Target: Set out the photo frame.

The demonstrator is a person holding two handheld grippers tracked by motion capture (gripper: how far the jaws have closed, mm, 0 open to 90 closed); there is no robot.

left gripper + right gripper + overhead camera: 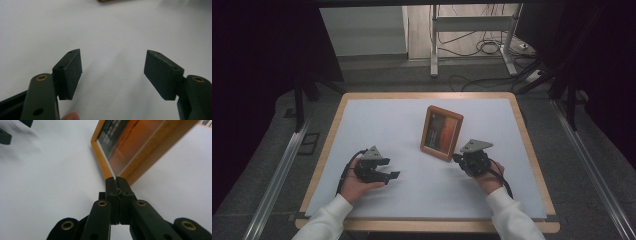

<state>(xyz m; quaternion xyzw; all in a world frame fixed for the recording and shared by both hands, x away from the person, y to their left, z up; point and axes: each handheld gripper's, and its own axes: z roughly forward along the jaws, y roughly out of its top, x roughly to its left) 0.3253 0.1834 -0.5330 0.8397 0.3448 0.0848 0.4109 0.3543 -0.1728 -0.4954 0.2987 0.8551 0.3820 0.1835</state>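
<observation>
The right hand-held gripper (116, 180) has its jaws pressed flat together with nothing between them, their tips at the near lower corner of the wooden picture frame (130, 147); whether they actually touch the wood is hard to tell, since the tips cover the corner. In the high view this right hand-held gripper (458, 159) sits just beside the frame's (442, 132) near right corner, held by the person's right hand (487, 179).

The left hand-held gripper (113, 72) stands wide, its two matte black pads well apart over bare white surface (112, 30). In the high view it (392, 176) rests low near the front left of the surface, well apart from the frame, in the left hand (357, 185).

The frame is a rectangle of rounded, light orange-brown wood with a glossy pane over a dark and orange print. It lies slightly askew right of the surface's (377, 125) middle, whether flat or propped is unclear.

The surface is a smooth white sheet with a pale wooden rim (329, 140). There is open room on all sides of the frame, most of it to the left and towards the front edge. Beyond the far edge are table legs (434, 40) and loose cables (482, 47) on the floor.
</observation>
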